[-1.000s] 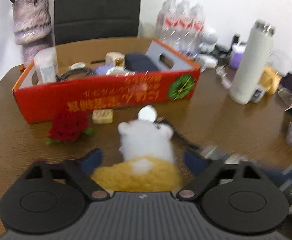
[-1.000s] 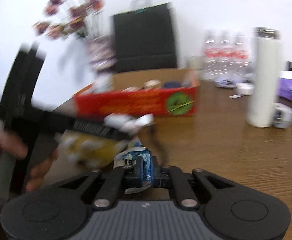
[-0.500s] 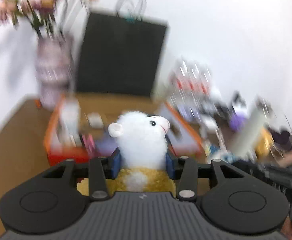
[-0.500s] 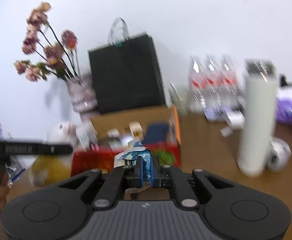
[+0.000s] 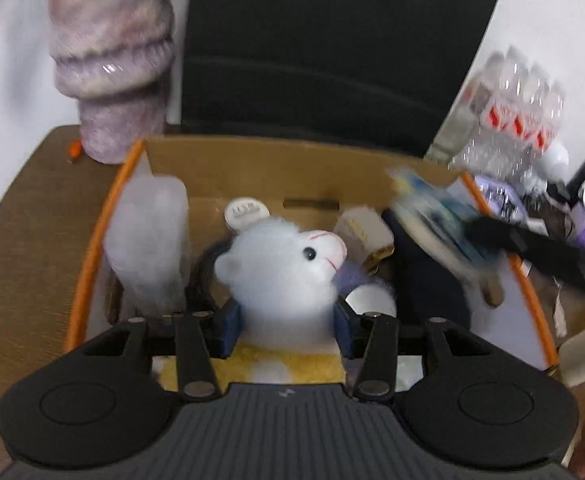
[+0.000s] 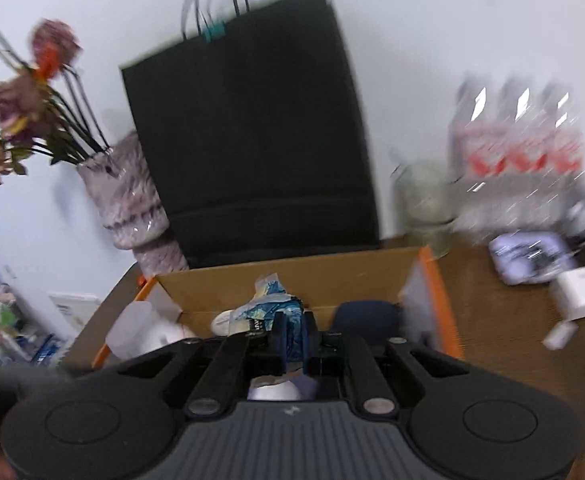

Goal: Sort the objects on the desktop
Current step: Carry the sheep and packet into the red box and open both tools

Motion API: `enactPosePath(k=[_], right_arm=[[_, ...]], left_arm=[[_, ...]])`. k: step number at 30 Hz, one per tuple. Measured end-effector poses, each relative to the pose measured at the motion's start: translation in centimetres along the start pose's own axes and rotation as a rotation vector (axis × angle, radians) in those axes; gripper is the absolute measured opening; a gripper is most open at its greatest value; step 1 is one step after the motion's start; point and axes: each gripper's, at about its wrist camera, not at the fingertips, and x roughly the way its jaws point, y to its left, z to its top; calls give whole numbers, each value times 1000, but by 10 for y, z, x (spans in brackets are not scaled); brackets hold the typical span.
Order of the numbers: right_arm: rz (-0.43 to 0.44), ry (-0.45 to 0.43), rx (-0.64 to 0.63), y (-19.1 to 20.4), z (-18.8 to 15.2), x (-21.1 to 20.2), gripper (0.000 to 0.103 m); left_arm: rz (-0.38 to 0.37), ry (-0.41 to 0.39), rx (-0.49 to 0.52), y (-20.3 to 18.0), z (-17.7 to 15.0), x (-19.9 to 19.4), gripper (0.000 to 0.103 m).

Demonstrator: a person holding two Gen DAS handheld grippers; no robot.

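Wooden table, box, plush toy, perhaps gripped

Nothing can be read with certainty. The round white cap at upper centre bears blurred raised marks. The bottle labels at upper right show only red shapes.

A plain white wall backs the brown wood-grain worktop — against it stand a black paper bag and a mottled vase of seemingly dried flowers, blurred
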Motion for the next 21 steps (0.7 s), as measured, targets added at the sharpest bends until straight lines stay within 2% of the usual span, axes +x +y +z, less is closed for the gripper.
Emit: enactPosePath(k=[2, 4, 6, 8, 10, 11, 13, 14, 17, 21], right_arm=[[2, 33, -20, 10, 6, 26, 7], [-10, 86, -40, 20, 4, 54, 7], [-3, 127, -70, 30, 3, 73, 9], [-24, 149, -96, 37, 1, 85, 15], [-44, 157, -111, 41, -2, 89, 46], [-49, 151, -116, 42, -3, 89, 52], [-65, 146, -131, 42, -3, 83, 49], [-76, 145, -135, 42, -1, 78, 49], [-118, 147, -145, 36, 5, 59, 51], [-176, 134, -138, 17, 12, 22, 59]], left_arm=[[-32, -4, -2, 5, -5, 3, 57], [-63, -27, -10, 12, -5, -6, 57], [-58, -59, -14, 19, -1, -17, 60], [-41, -91, -32, 30, 4, -29, 62], [-27, -96, -54, 41, 10, -33, 62], [-18, -96, -61, 44, 12, -34, 62], [13, -94, -77, 48, 15, -34, 62], [26, -95, -81, 48, 16, -34, 66], [89, -122, -121, 48, 18, -35, 97], [102, -142, -87, 36, 16, -52, 100]])
